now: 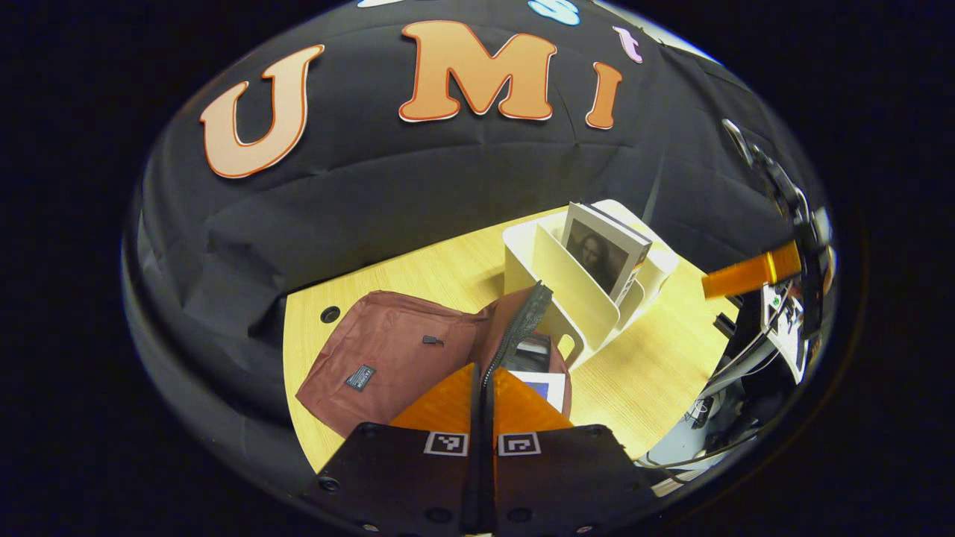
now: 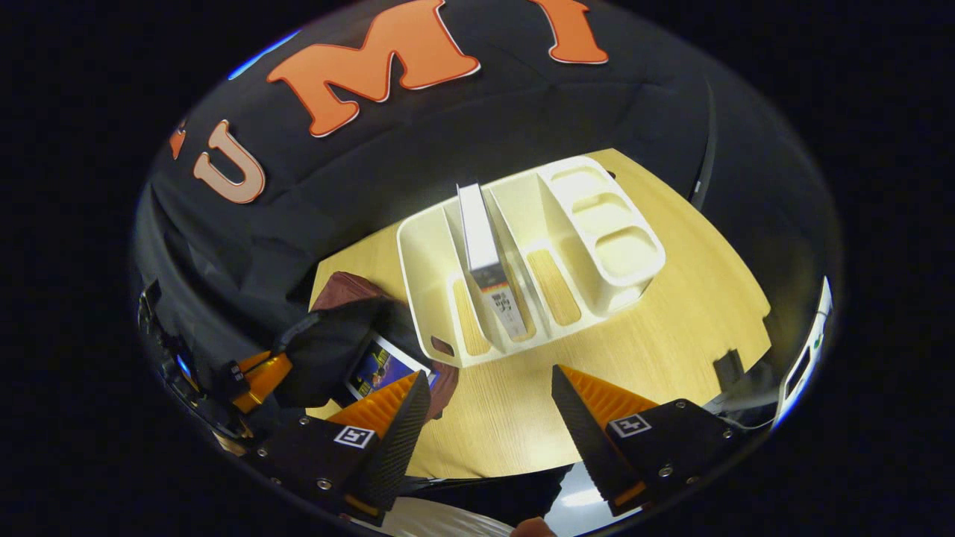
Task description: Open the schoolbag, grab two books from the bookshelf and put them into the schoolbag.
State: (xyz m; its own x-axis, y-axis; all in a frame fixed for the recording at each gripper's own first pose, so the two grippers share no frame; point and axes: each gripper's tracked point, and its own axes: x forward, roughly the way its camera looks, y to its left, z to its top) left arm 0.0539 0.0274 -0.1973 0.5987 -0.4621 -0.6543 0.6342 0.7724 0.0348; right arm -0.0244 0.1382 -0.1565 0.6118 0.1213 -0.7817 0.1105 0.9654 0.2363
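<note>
Seen in the left gripper view: a maroon schoolbag point(image 1: 388, 358) lying flat on the wooden tabletop point(image 1: 656, 373), just beside the white bookshelf point(image 1: 574, 298) and on its left, with the zipper edge point(image 1: 522, 321) lifted upright toward the bookshelf and the bag's mouth open. Left claw point(image 1: 483, 388) pressed together around that zipper edge, fingers nearly touching, holding the flap up. Inside the opening, just beside the bookshelf's near corner, a book with a blue and white cover point(image 1: 543, 388), partly hidden by the claw. Standing in the bookshelf, tilted, a second book point(image 1: 604, 253) with a portrait on its cover. Off to the right of the bookshelf, the other claw's finger in the air above the tabletop. Seen in the right gripper view, looking down from higher up: the bookshelf point(image 2: 522, 253) with its long slots and three small trays, and the standing book point(image 2: 485, 261) leaning in a slot left of the middle, spine up. Left of the bookshelf, part of the schoolbag point(image 2: 343, 291) and the blue book point(image 2: 380, 369) in it, beside a dark-sleeved hand holding the left claw. Right claw point(image 2: 492, 388) spread wide, gripping nothing, hovering over bare tabletop point(image 2: 671, 313) in front of the bookshelf.
</note>
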